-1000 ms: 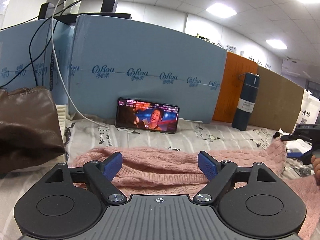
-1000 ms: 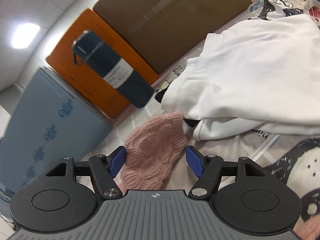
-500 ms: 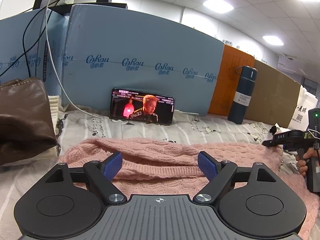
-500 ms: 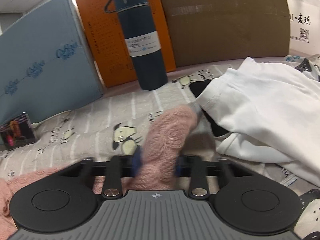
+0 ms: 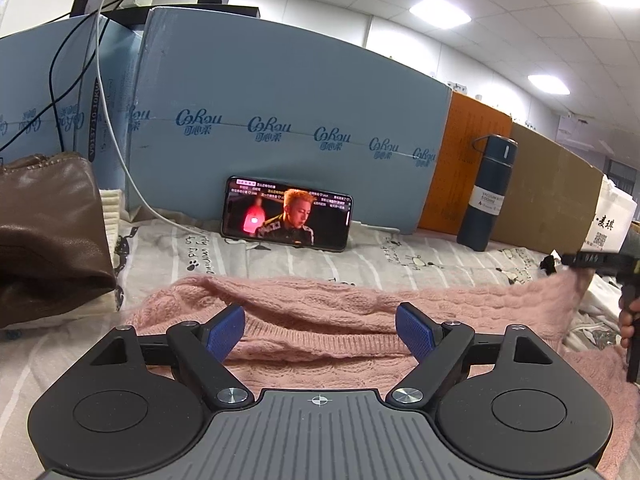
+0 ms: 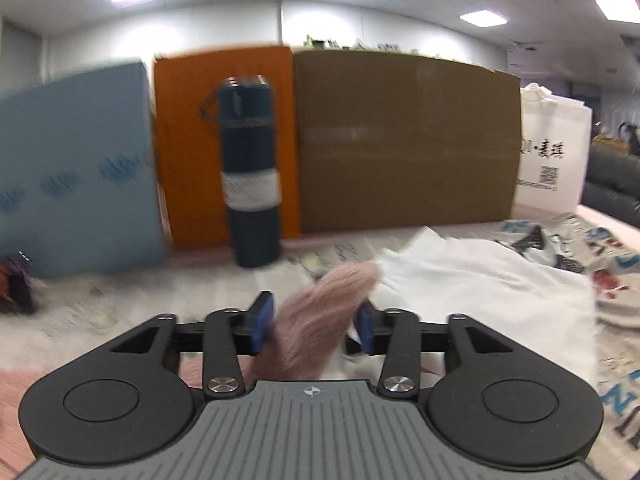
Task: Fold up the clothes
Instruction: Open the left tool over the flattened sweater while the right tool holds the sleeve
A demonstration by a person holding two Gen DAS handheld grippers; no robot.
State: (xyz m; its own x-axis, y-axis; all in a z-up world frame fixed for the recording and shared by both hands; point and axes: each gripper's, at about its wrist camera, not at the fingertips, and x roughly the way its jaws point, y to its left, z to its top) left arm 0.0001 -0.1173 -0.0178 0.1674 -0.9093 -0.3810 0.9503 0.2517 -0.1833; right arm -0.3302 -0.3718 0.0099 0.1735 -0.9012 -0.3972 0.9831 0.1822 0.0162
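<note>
- Our left tool (image 5: 320, 330) hovers wide open over the near edge of the pink sweater (image 5: 328, 316), which is spread across the patterned surface (image 5: 360, 260).
- Our right tool (image 6: 314, 328) is clamped on the sweater's sleeve (image 6: 320, 320), lifted beside the white garment (image 6: 480, 280).
- At the far side, a phone (image 5: 288, 214) leans on the blue board (image 5: 280, 100); a dark flask (image 5: 486, 196) stands to its right.

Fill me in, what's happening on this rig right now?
A person with two handheld grippers is folding a pink knit sweater spread on a printed sheet. The right gripper is shut on the sweater's sleeve end and holds it up off the sheet, near a white garment. The left gripper is open over the sweater's body, gripping nothing.
</note>
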